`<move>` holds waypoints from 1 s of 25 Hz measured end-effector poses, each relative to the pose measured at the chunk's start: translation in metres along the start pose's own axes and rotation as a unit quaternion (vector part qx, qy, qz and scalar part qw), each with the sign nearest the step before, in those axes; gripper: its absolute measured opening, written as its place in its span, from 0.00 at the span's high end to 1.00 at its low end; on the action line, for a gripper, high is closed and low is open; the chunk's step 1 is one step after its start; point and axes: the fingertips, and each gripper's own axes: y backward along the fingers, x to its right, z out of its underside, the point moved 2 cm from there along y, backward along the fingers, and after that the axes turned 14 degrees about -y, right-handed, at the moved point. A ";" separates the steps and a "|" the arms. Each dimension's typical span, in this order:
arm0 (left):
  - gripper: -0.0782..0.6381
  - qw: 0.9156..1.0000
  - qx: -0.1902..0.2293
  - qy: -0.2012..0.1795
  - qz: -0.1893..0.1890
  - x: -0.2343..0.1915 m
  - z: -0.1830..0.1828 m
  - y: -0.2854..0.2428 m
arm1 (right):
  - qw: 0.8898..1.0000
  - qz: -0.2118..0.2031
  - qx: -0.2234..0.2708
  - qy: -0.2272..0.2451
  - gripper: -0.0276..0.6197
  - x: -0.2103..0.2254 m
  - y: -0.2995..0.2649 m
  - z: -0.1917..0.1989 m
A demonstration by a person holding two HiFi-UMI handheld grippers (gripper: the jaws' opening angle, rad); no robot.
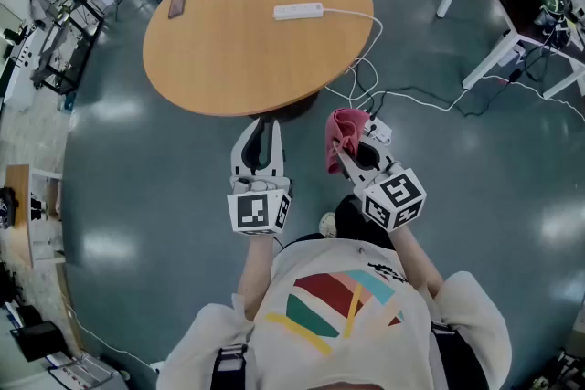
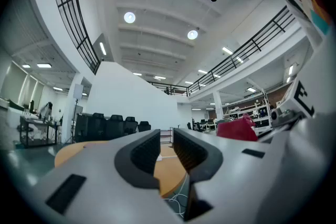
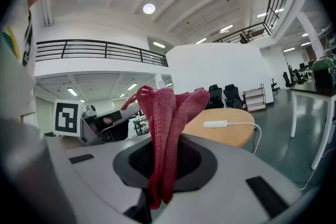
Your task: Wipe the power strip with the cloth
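1. Person (image 1: 343,306): pale shirt with coloured stripes, standing on the floor short of the desk's near edge, a gripper in each hand.

2. Left gripper (image 1: 260,129): held out level over the floor, just shy of the desk's near edge. Jaws nearly together with a slim gap showing between the pads; nothing in them.

3. Right gripper (image 1: 345,154): beside the left one, also off the desk. Jaws pinching item 4.

4. Cloth (image 1: 345,129): pink-red knit, bunched in folds, clamped low with its loose upper part standing above the jaws.

5. Desk (image 1: 228,59): round, wooden top.

6. Power strip (image 1: 298,11): white, lying flat toward the far right edge of the desk, well apart from both grippers. Its white cable (image 1: 364,18) leaves the right end, drops over the right edge and trails to the floor.

7. Dark flat item (image 1: 176,5): near the far left edge; too small to identify.

Status: cloth in hand, wiping not yet begun; judged to be the approach step.

Next move calls for: carrying the cloth forward across the desk to the strip and lowering the loose folds flat onto its top face. The strip looks light and may skid, so the empty left gripper could steady one end or the cable.
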 end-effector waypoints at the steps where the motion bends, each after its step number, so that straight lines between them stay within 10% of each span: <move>1: 0.74 1.000 -0.004 0.012 0.005 -0.003 0.008 -0.006 | 1.000 0.002 -0.006 -0.016 0.90 0.008 -0.005 0.004; 9: 0.59 0.999 -0.036 0.033 0.017 -0.047 0.073 -0.096 | 0.998 0.012 -0.029 -0.046 0.90 0.079 -0.086 -0.009; 17: 0.45 0.996 -0.079 -0.033 0.021 -0.125 0.098 -0.234 | 0.994 0.009 -0.040 -0.101 0.90 0.186 -0.209 -0.076; 21: 0.45 0.984 -0.104 -0.144 0.033 -0.155 0.106 -0.282 | 0.995 -0.004 -0.043 -0.089 0.90 0.213 -0.266 -0.116; 25: 0.40 0.975 -0.132 -0.167 0.063 -0.171 0.143 -0.321 | 0.995 -0.012 -0.051 -0.085 0.90 0.236 -0.316 -0.129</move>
